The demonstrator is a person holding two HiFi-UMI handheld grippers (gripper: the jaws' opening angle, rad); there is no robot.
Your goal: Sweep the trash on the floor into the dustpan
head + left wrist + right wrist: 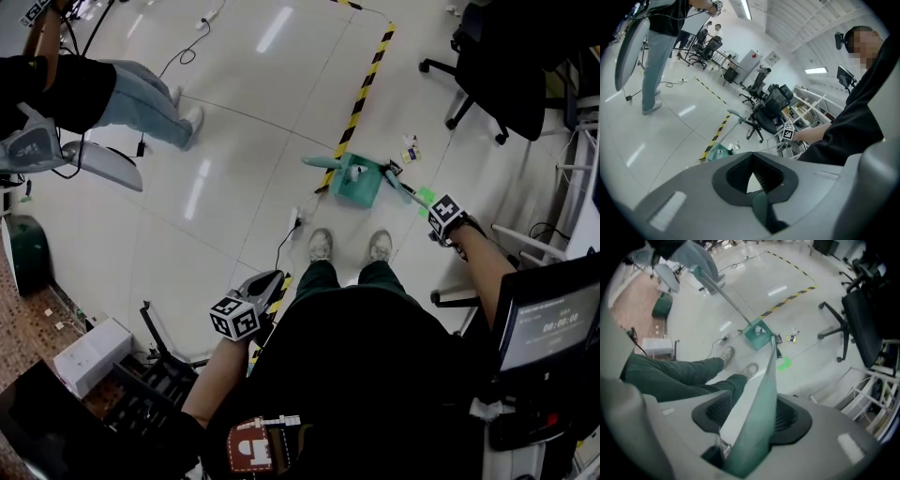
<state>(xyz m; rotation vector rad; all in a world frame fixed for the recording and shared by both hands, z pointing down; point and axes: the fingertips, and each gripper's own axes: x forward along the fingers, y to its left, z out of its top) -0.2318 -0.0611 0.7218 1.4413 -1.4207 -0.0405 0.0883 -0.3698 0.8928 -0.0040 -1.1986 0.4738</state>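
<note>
Teal-green plastic marks both tools on the pale glossy floor. The box-shaped dustpan stands ahead of the operator's two light shoes. It sits right on the yellow-and-black striped floor tape, and its long thin handle leans up and away from it.

On my right gripper the jaws are clamped on the flat green-and-grey broom handle. The handle runs straight out from them and down towards the dustpan. In the head view the broom's dark head is at the floor just beside the dustpan's right side.

My left gripper is drawn back near the operator's waist, well apart from the dustpan. Its jaw tips meet, leaving only a small triangular gap behind them. A dark green piece sits low at the root of that gap, and I cannot tell what it is.

The trash, a few small yellow, white and blue scraps, lies on the floor to the right of the dustpan, near it but not inside. A bright green patch lies on the floor between the scraps and my right gripper. A black office chair stands beyond them, and another person in jeans stands far off to the left.
</note>
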